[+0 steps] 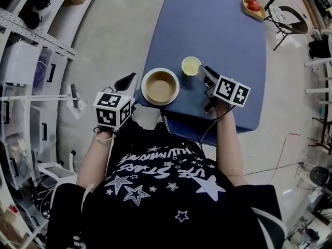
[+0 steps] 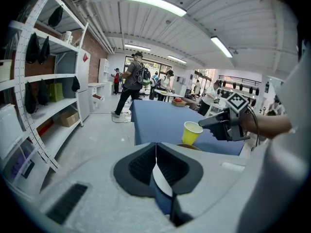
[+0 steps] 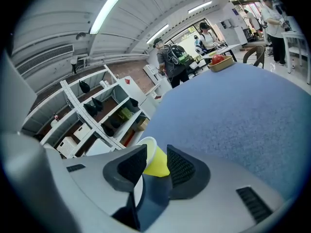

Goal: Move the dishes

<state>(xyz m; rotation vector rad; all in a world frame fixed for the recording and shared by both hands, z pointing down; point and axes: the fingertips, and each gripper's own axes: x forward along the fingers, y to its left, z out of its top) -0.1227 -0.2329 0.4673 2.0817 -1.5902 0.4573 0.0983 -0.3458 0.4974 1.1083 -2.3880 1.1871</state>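
Note:
A yellow paper cup (image 1: 191,65) stands upright near the front edge of the blue table (image 1: 212,30). To its left sits a white bowl (image 1: 161,85) with a tan inside. My right gripper (image 1: 203,70) is at the cup's right side. In the right gripper view the cup (image 3: 156,163) lies between the jaws of that gripper (image 3: 154,155), which stand apart without pressing it. My left gripper (image 1: 126,81) hangs just off the table's left edge beside the bowl, shut on nothing (image 2: 155,152). From it I see the cup (image 2: 192,132) and the right gripper (image 2: 204,123).
A wooden tray with red fruit (image 1: 253,7) lies at the table's far right corner. Storage shelves (image 1: 31,61) with bins line the left side. A chair (image 1: 288,21) stands past the table's right edge. People (image 2: 132,84) walk in the background.

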